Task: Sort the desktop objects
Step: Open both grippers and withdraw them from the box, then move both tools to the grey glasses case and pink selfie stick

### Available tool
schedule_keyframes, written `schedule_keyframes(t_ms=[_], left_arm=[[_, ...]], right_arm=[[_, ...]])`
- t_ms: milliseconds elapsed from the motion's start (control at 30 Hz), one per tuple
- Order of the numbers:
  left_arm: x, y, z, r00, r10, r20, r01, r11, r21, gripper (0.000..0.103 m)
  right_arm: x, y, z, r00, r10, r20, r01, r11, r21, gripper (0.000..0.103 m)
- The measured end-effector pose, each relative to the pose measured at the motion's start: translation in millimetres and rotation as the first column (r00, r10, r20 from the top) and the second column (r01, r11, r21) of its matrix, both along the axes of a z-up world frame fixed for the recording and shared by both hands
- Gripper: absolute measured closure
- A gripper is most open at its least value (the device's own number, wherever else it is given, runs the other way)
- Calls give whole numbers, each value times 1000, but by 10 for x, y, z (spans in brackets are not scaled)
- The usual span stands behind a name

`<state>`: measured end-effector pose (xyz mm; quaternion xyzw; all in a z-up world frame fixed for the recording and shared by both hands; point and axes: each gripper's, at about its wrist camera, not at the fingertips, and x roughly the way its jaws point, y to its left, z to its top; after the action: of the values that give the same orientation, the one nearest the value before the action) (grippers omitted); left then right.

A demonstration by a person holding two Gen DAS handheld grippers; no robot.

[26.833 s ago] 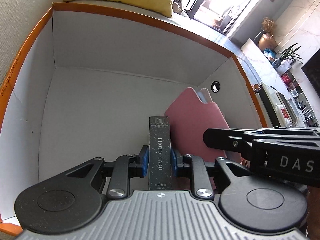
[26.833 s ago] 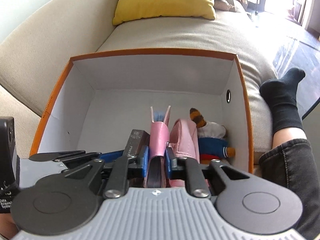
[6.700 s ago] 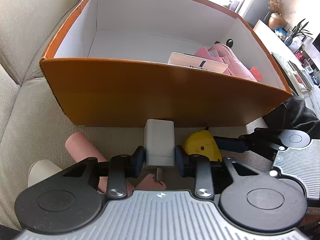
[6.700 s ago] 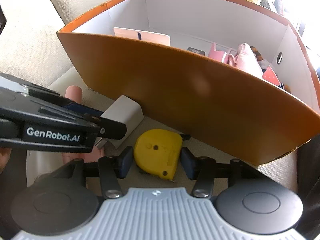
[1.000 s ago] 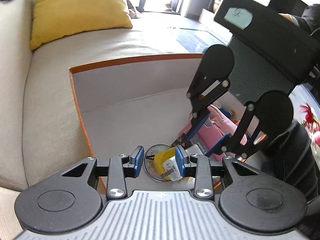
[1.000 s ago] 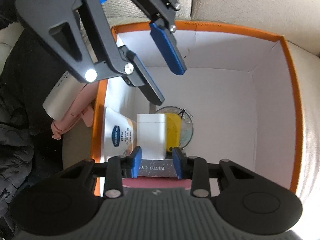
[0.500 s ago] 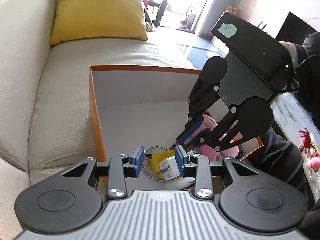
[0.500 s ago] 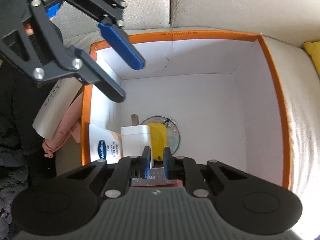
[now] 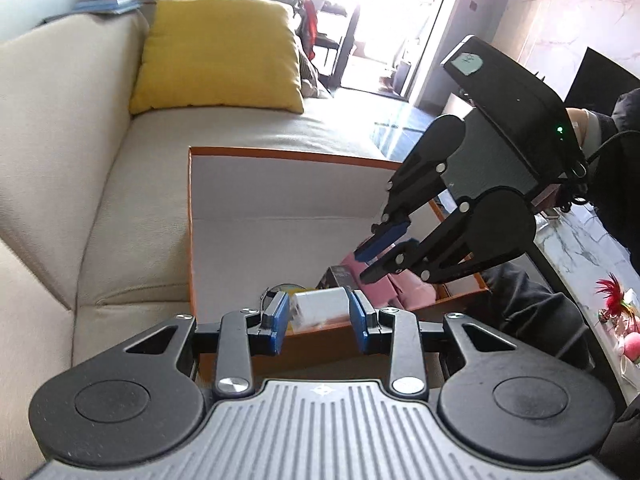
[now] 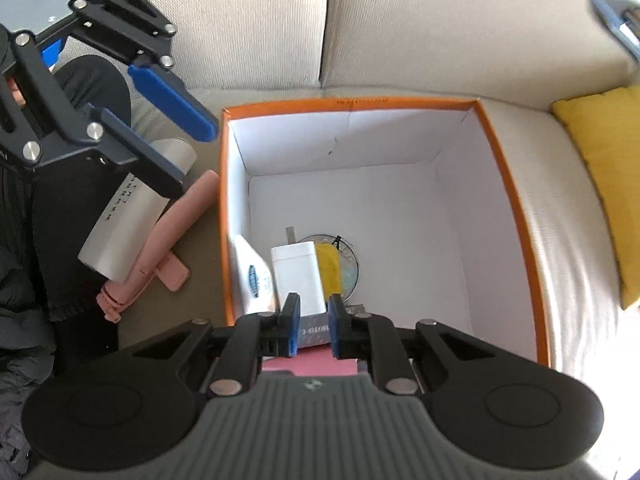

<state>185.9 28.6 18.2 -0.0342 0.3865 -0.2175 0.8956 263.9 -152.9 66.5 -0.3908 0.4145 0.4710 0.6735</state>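
Note:
An orange box with white walls [image 10: 508,184] sits on a beige sofa. In it lie a white charger [image 10: 298,276], a yellow tape measure [image 10: 330,268] on a round disc, a Vaseline tube [image 10: 252,276], a dark photo card box [image 10: 316,330] and pink items [image 9: 404,284]. My left gripper [image 9: 319,322] is open and empty, above the box's near edge. My right gripper [image 10: 312,326] is partly open and empty above the box; it also shows in the left wrist view [image 9: 380,254]. The left gripper appears at the upper left of the right wrist view [image 10: 160,120].
Outside the box on the sofa lie a pink stick-shaped object [image 10: 160,240] and a white cylinder [image 10: 124,228]. A yellow cushion [image 9: 216,54] leans on the sofa back. Dark clothing lies at the left [image 10: 24,320]. A marble-topped surface with small things stands at the right [image 9: 608,300].
Both grippers have risen and pulled back from the box. The left one has opened wider. The charger and tape measure stay in the box.

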Motion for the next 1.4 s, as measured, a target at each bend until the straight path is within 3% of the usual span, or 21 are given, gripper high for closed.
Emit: schedule_keyframes(t_ms=[100,267,300,400,500,633,767,967,1100,1167,1400], left_arm=[[-198,-18,74,999,22,27,-22,1000,10,65],[-473,-72,147,996,48,74,-51,998,40,65],[-531,-84,162,995,52,85,-56,997,49,65],[-663,-104,172,993,59,99,-65,996,58,65],[-783,-112,146,993,66,101,-72,995,63,65],[-892,-80,32,993,97,64,-100,994,47,65],[-956,-19,-142,987,162,4,-162,986,45,65],[-1015,100,-385,968,241,-68,-239,970,39,65],[-1018,163,-504,958,256,-127,-253,967,33,63],[-1004,168,-546,955,259,-146,-258,966,31,54],[-956,95,-727,946,253,-203,-249,967,46,51]], right_arm=[[-215,-72,58,996,-56,70,53,998,41,87],[-596,-278,141,968,-197,157,166,968,190,87],[-657,-351,243,960,-223,170,185,960,210,85],[-920,-450,259,935,-305,180,247,926,285,68],[-1162,-507,211,920,-357,159,286,893,349,67],[-1405,-557,70,896,-434,98,352,827,439,67],[-1531,-578,-172,824,-566,6,486,714,504,67],[-1734,-521,-436,751,-658,-45,576,621,531,67],[-1808,-450,-597,733,-669,-122,626,594,506,67],[-1814,-407,-679,732,-665,-151,639,591,492,67],[-1805,-256,-827,761,-618,-197,627,622,469,67]])
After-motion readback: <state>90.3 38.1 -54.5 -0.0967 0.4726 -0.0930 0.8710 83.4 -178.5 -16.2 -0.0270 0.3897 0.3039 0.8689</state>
